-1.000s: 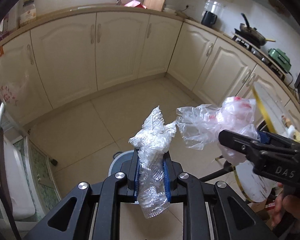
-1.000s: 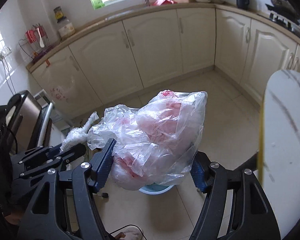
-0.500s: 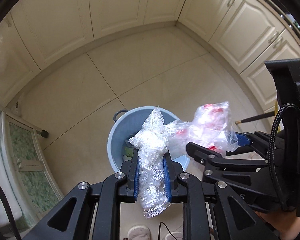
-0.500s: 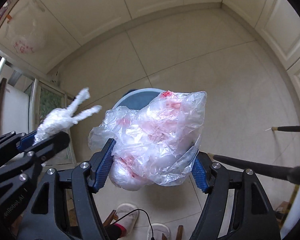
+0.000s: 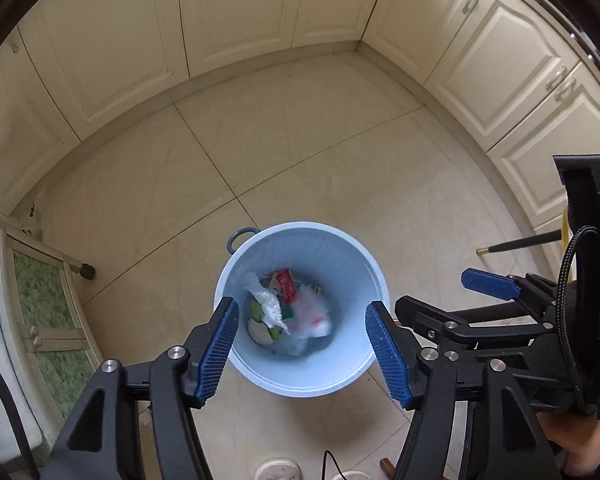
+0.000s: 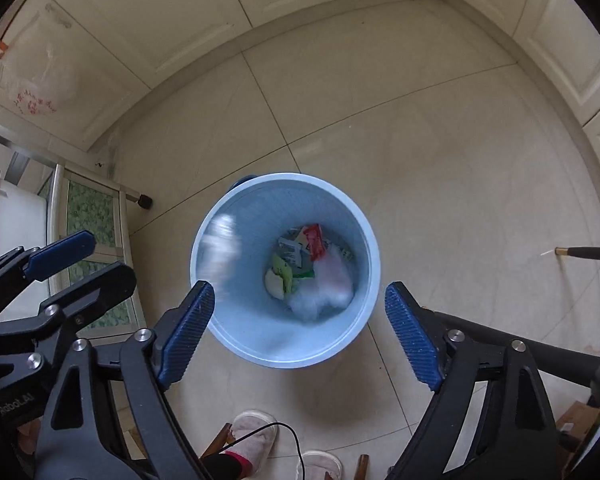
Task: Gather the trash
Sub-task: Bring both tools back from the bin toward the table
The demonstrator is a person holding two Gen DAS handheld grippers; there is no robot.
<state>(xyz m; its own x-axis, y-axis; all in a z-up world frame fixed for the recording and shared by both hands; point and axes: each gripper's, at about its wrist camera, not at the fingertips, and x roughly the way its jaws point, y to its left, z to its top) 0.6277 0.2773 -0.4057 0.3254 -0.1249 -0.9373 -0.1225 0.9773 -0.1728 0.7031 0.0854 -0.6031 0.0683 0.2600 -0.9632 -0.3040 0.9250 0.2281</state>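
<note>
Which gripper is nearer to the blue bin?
Hard to tell. Left gripper and right gripper both hang open above the blue bin.

Soft even daylight; fisheye-bowed edges; blurred falling trash

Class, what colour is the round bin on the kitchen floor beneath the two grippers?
Light blue; the bin shows best in the right wrist view.

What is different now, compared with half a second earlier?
Both grippers opened: the left gripper let go the crumpled clear plastic wrap, the right gripper the clear pink-stained plastic bag. Both dropped into the round light-blue plastic bin. The bin stayed put.
</note>
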